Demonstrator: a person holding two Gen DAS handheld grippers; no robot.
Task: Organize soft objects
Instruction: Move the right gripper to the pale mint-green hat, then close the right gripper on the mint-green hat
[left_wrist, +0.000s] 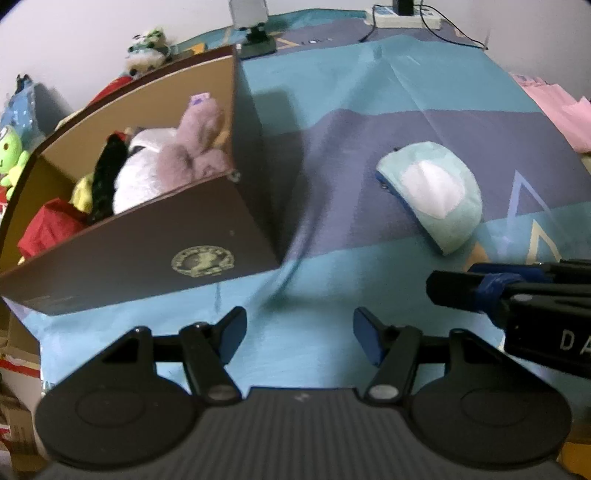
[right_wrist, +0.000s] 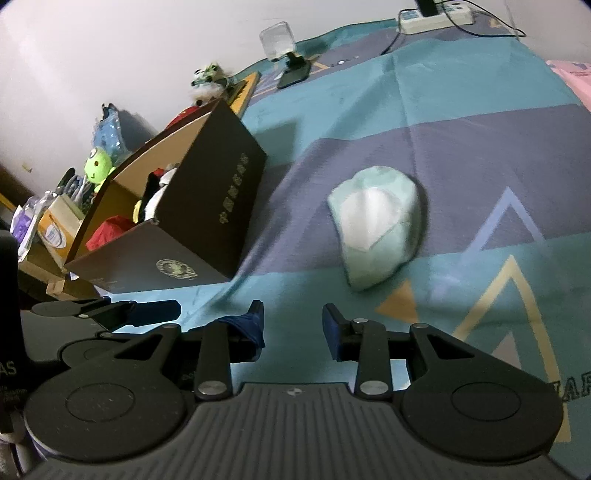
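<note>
Teal plush (right_wrist: 376, 225) (with a white patch) lies alone on the blue cloth (right_wrist: 480, 110), well apart from the brown box (left_wrist: 147, 243) holding other soft toys (left_wrist: 173, 162). Left gripper (left_wrist: 299, 336) hovers over bare cloth, jaws spread and empty. Right gripper (right_wrist: 293, 328) hovers short of the plush, jaws narrower, also empty.

Mint-and-white plush (left_wrist: 432, 192), dark brown box (left_wrist: 155, 254), teal-purple triangle-patterned cloth (left_wrist: 369, 92).

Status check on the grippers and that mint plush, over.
Left gripper open, empty. Right gripper open, empty. Mint-and-white plush toy on tablecloth, outside brown cardboard box. Path clear.
</note>
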